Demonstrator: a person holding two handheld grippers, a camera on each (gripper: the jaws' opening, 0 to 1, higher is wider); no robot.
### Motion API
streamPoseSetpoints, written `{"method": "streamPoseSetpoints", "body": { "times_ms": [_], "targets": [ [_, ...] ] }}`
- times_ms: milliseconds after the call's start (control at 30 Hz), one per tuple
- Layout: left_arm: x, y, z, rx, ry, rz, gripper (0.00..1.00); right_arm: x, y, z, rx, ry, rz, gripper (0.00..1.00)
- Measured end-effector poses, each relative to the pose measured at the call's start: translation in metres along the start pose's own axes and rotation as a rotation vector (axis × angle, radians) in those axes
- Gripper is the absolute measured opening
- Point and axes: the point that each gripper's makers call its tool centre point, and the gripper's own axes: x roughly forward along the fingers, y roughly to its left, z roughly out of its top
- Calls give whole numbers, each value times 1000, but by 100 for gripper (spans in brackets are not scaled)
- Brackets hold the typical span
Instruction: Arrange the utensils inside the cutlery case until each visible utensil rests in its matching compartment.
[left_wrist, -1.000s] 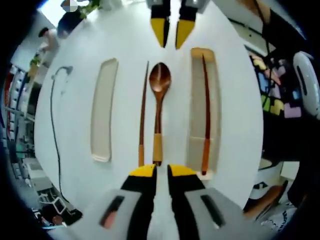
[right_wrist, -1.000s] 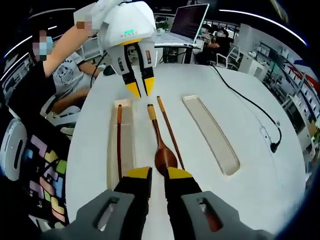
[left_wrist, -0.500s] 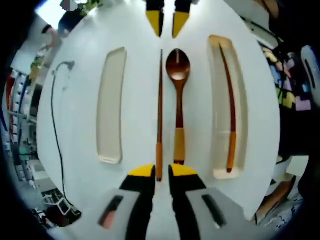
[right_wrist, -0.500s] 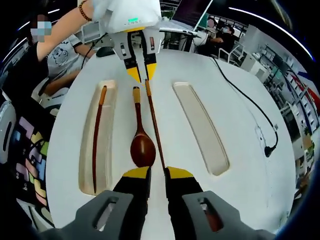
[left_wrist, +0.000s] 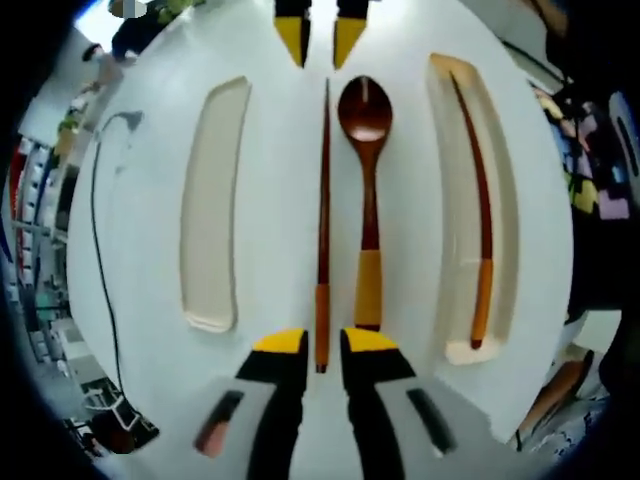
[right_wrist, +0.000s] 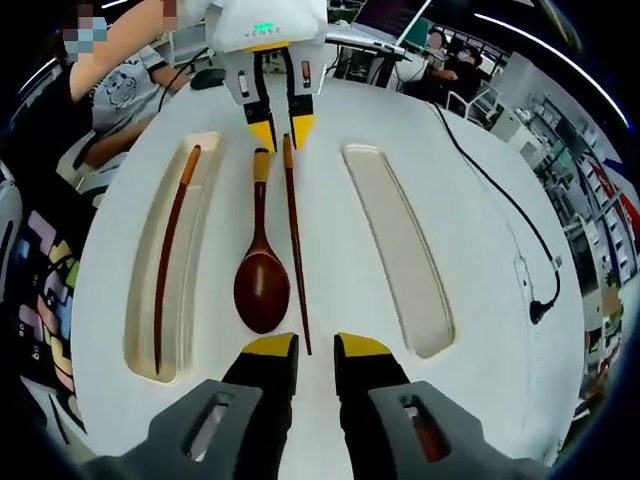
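A long wooden chopstick (left_wrist: 323, 220) and a wooden spoon (left_wrist: 365, 150) lie side by side on the white table. A second chopstick (left_wrist: 482, 220) rests in a beige tray (left_wrist: 455, 180). Another beige tray (left_wrist: 210, 200) holds nothing. My left gripper (left_wrist: 323, 345) is open, with the loose chopstick's orange end between its jaws. My right gripper (right_wrist: 316, 348) is open at the opposite, thin end of that chopstick (right_wrist: 295, 250), beside the spoon (right_wrist: 260, 280) bowl. Each gripper faces the other: right gripper (left_wrist: 320, 30), left gripper (right_wrist: 281, 130).
A black cable (right_wrist: 500, 210) runs along the table past the vacant tray (right_wrist: 395, 240). The tray (right_wrist: 185, 290) with the chopstick (right_wrist: 170, 250) sits near the table edge. A seated person (right_wrist: 110, 60) and coloured floor mats (right_wrist: 50, 290) are beyond it.
Both grippers shifted sideways from the spoon onto the loose chopstick, whose ends now sit between their jaws. Both pairs of jaws stand a little wider apart. The utensils stayed in place.
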Motion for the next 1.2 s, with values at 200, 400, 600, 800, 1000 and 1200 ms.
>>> {"method": "streamPoseSetpoints", "body": {
  "times_ms": [200, 400, 600, 800, 1000, 1200],
  "targets": [
    [2, -3, -1, -25, 2, -10, 13, 7, -5, 0, 4, 7, 17, 14],
    [3, 3, -5, -42, -2, -48, 14, 13, -25, 2, 18, 22, 36, 13],
    [4, 1, -4, -55, 13, -84, 12, 17, -24, -1, 19, 53, 51, 13],
    [4, 11, -6, -69, 40, -117, 13, 18, -20, -1, 12, 71, 73, 11],
    [4, 15, -9, -47, 72, -140, 13, 20, -18, 1, 13, 114, 95, 10],
    [3, 27, -13, -43, 102, -150, 13, 22, -15, 2, -2, 141, 111, 9]
  ]
}}
